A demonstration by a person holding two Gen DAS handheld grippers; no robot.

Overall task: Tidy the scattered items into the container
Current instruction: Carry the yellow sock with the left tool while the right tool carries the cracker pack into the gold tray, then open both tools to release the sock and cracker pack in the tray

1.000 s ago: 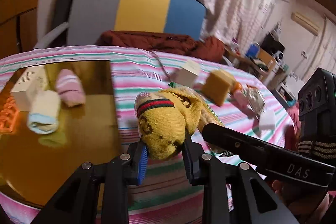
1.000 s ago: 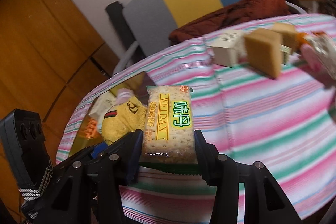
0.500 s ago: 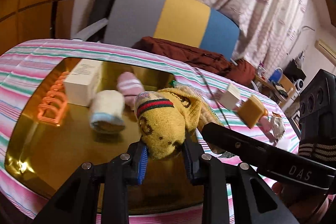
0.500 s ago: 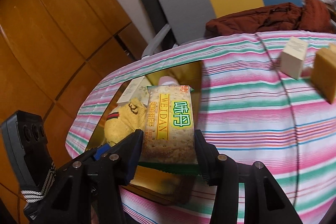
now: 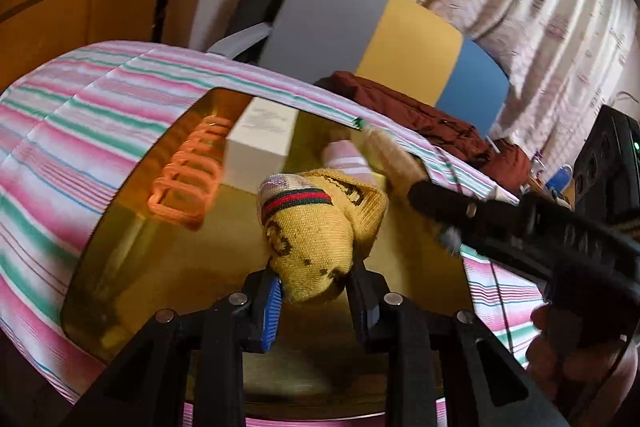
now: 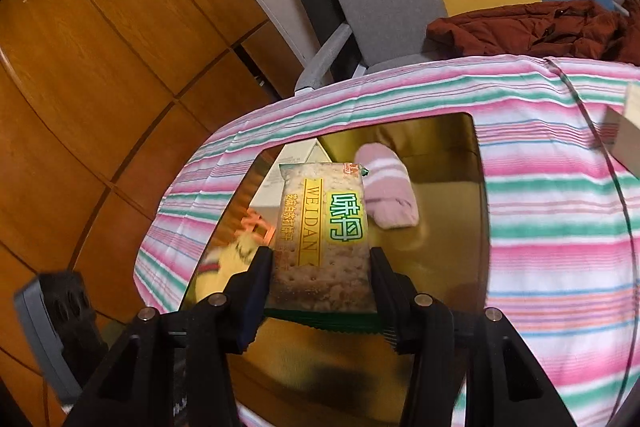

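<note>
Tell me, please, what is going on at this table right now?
A person is tidying loose items into a gold tray on the striped tablecloth, with a handheld gripper in each hand. The left gripper holds a yellow sock above the tray; the right gripper holds a cracker packet over it. A white box, pink sock and orange clip already lie inside.

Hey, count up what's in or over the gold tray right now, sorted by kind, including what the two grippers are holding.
Socks: 2, yellow sock in the left gripper, pink striped sock in the gold tray.
Boxes: 1, white box.
Snack packs: 1, cracker packet in the right gripper.
Orange racks: 1, orange rack.
Total: 5.
</note>
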